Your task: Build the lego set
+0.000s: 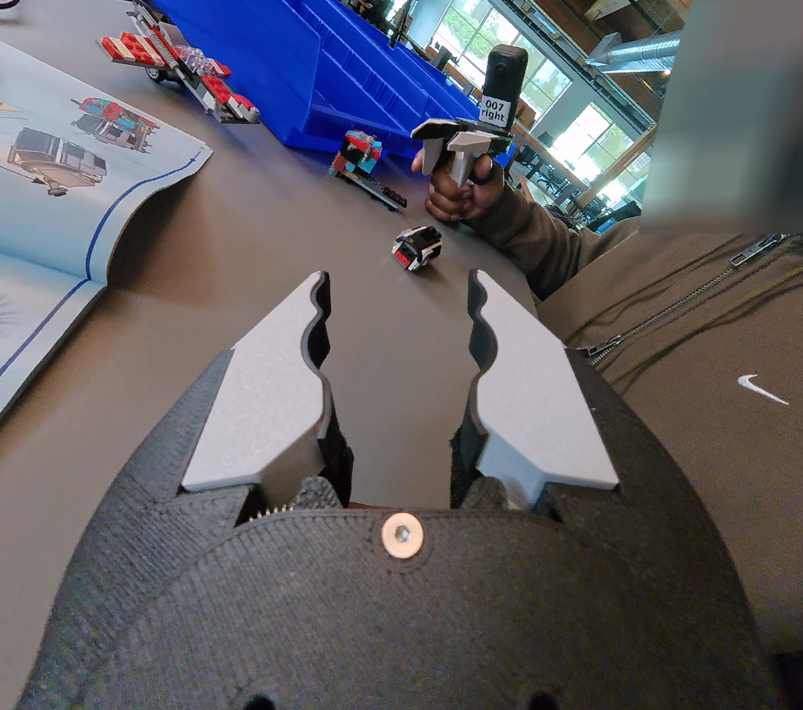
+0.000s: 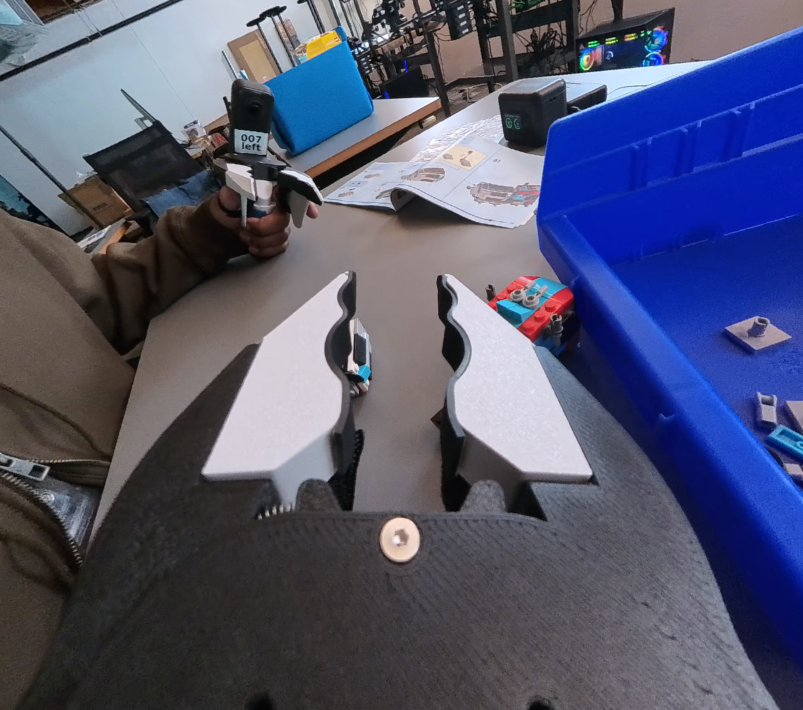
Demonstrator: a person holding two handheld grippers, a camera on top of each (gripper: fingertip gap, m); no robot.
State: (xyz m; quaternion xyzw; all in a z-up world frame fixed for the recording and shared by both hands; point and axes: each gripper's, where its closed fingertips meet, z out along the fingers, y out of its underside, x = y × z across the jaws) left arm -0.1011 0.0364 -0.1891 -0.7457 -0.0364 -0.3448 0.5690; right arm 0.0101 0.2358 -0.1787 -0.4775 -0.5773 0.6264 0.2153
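Note:
My left gripper (image 1: 399, 276) is open and empty above the grey table (image 1: 260, 254). A small black, white and red brick assembly (image 1: 417, 248) lies on the table just ahead of its fingertips. My right gripper (image 2: 396, 278) is open. The same small assembly (image 2: 360, 354) lies on the table below its left finger, partly hidden, with a gap to the other pad. A red and teal brick build (image 2: 534, 311) stands just right of the right gripper, against the blue bin (image 2: 652, 211). The right gripper also shows in the left wrist view (image 1: 443, 172), held by a hand.
The blue bin (image 1: 304, 37) holds loose grey and teal pieces (image 2: 756, 335). A red and white winged brick model (image 1: 182, 72) stands by the bin. An open instruction booklet (image 1: 65, 167) lies at the left. A black box device (image 2: 532, 115) sits farther back. The person's brown jacket (image 1: 652, 341) is close by. The grippers' ends are close to 25 cm from one another.

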